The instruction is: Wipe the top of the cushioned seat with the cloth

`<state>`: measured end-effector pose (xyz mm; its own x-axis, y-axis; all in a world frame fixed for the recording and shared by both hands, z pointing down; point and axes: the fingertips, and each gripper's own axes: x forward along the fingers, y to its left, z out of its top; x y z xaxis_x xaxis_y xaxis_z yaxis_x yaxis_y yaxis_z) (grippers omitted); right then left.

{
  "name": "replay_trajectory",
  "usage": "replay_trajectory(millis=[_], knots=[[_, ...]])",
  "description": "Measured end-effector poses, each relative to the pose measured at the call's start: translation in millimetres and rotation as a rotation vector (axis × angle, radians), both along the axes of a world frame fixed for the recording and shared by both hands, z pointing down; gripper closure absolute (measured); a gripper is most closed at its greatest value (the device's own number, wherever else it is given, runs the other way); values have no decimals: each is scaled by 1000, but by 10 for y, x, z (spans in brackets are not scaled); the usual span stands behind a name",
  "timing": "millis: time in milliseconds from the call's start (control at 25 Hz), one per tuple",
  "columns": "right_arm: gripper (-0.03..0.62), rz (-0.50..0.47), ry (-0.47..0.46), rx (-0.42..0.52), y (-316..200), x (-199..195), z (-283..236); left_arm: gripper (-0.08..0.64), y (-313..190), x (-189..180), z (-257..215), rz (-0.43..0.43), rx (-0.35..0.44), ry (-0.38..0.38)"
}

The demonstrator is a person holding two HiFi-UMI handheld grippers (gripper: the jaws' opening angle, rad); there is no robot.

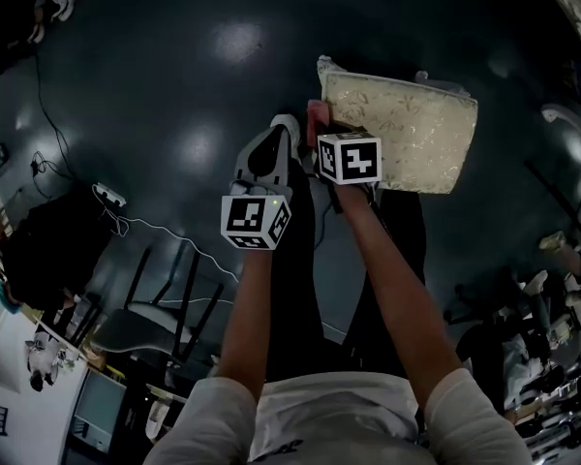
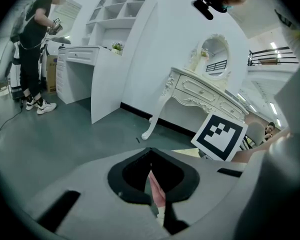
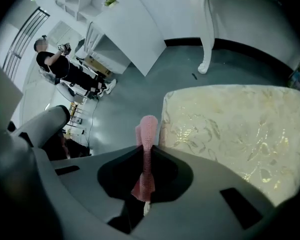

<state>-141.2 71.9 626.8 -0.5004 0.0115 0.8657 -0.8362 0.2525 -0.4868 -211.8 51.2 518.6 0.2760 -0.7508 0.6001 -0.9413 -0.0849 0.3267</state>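
At the upper right of the head view sits the cream brocade cushioned seat (image 1: 397,129). The right gripper (image 3: 149,151) is clamped on the pink knitted cloth (image 3: 149,129), held upright just beside the seat's left edge, likely to start a sweep. The left gripper (image 2: 151,154) seems closed on a sliver too, perhaps steadying it

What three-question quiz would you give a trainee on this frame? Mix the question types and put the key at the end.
1. Multiple choice: the right claw is shut on A) a pink cloth, B) a sponge, C) nothing.
2. True or false: the cushioned seat is plain dark leather.
3. Short answer: in the head view, which claw sits nearer the seat?

Key: 1 A. 2 False: the top is cream with a floral pattern. 3 The right claw.
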Motion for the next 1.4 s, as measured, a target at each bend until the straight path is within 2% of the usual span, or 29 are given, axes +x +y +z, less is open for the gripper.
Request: replay_trajectory(millis=[200,480,720,920,1240,1400], knots=[[566,36,-58,-24,-34,60,-37,547,-3,102,13,7,-3,9],[566,77,-148,-16,-95,378,-96,546,-44,612,91,51,-16,43],[565,111,-221,-17,-126,787,-107,547,-66,1003,116,98,-17,42],[566,151,-354,-35,-196,1196,-146,548,-72,1335,157,105,-24,54],[565,178,-326,12,-355,1948,-185,546,-138,1955,216,167,-27,74],[565,199,-280,36,-411,2362,-166,547,-225,2241,202,204,-20,87]])
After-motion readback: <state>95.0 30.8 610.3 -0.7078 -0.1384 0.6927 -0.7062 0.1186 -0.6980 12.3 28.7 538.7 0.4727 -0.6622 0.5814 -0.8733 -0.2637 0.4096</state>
